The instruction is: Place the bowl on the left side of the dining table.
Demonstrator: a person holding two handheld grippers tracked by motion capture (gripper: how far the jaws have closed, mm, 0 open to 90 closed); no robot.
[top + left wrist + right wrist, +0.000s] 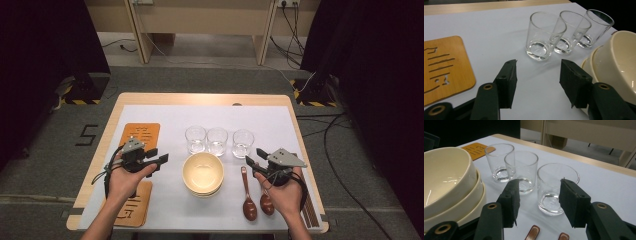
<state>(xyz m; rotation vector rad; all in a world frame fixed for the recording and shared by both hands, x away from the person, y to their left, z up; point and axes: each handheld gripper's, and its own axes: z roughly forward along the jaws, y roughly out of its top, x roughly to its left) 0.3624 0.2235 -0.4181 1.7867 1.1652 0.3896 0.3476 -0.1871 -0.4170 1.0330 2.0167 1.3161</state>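
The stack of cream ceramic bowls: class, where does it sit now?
In the high view, the stack of cream ceramic bowls sits mid-table, just in front of three clear glasses, left of two brown spoons.

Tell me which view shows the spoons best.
The high view: both spoons lie whole, side by side, right of the bowls, one partly under the right hand. The right gripper view catches just their handle tips at its bottom edge.
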